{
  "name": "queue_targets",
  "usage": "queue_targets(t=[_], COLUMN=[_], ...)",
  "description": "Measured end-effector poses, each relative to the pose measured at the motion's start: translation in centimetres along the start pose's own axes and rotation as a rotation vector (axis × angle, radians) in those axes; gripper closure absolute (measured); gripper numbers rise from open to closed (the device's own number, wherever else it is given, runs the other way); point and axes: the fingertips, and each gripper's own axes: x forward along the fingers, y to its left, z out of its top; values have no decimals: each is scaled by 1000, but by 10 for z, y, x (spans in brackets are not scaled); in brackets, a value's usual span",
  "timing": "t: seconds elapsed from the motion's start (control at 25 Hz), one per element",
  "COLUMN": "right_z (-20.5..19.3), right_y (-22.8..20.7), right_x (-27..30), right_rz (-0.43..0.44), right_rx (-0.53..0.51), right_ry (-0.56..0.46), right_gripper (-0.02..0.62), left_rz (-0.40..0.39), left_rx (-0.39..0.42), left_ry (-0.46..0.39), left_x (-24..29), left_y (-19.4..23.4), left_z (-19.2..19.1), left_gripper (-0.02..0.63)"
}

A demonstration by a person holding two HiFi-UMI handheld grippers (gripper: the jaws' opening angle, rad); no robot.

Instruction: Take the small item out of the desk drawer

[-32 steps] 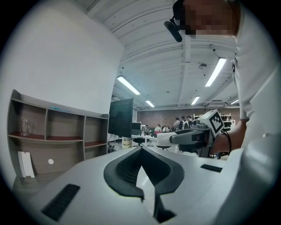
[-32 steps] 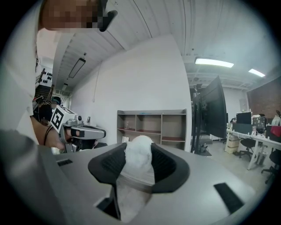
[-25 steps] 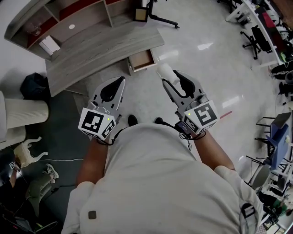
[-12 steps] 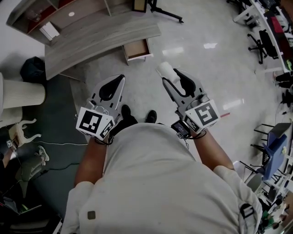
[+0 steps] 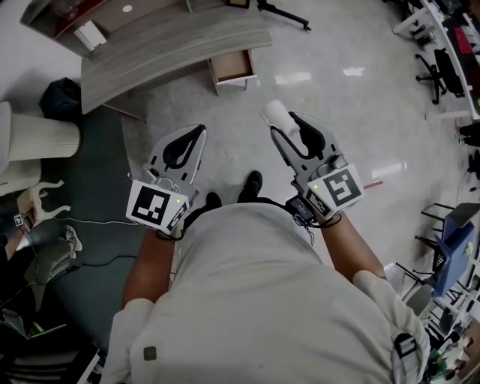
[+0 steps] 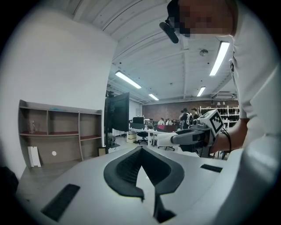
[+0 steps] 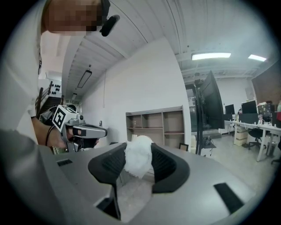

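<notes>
The grey wooden desk (image 5: pixel 169 46) stands at the top of the head view, its small drawer (image 5: pixel 232 67) pulled open beneath the right end. My right gripper (image 5: pixel 285 124) is shut on a small white fluffy item (image 5: pixel 273 114), held out over the floor well short of the desk. In the right gripper view that white item (image 7: pixel 138 157) sits squeezed between the black pads (image 7: pixel 166 167). My left gripper (image 5: pixel 198 132) hangs level beside it, its jaws shut with nothing in them; in its own view the left gripper (image 6: pixel 141 148) tips meet.
A shelf unit (image 5: pixel 82 19) backs the desk. A black bag (image 5: pixel 60 97) and a white ribbed bin (image 5: pixel 41 146) stand at the left by a dark mat (image 5: pixel 97 217). Office chairs (image 5: pixel 442 71) stand at the right. My shoes (image 5: pixel 251 184) rest on glossy floor.
The desk and open drawer have slid toward the top of the head view as I step back. Both grippers came along; the right still holds the white item.
</notes>
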Motion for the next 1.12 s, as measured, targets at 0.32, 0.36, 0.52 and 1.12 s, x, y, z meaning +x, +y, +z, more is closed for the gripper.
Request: queue_targets(t=[0.32,0.36,0.52,1.12], right_z=[14,16,21,24], right_y=[64,74,109,222], right_x=[3,5,12,11], right_rz=[-29,-33,-48,-113], right_rx=[-11,-13,-25,-101], right_ry=[-16,-19,-33,-59], right_gripper=[417,417,417,417], left_rz=[-21,-25,-43,-82], left_rx=[-11,-10,-2,15], left_ry=[-40,-45,-64,-127], left_x=[-68,-78,-113,-211], left_y=[16,20,33,55], left_z=[4,5,5,2], left_gripper=[595,595,595,595])
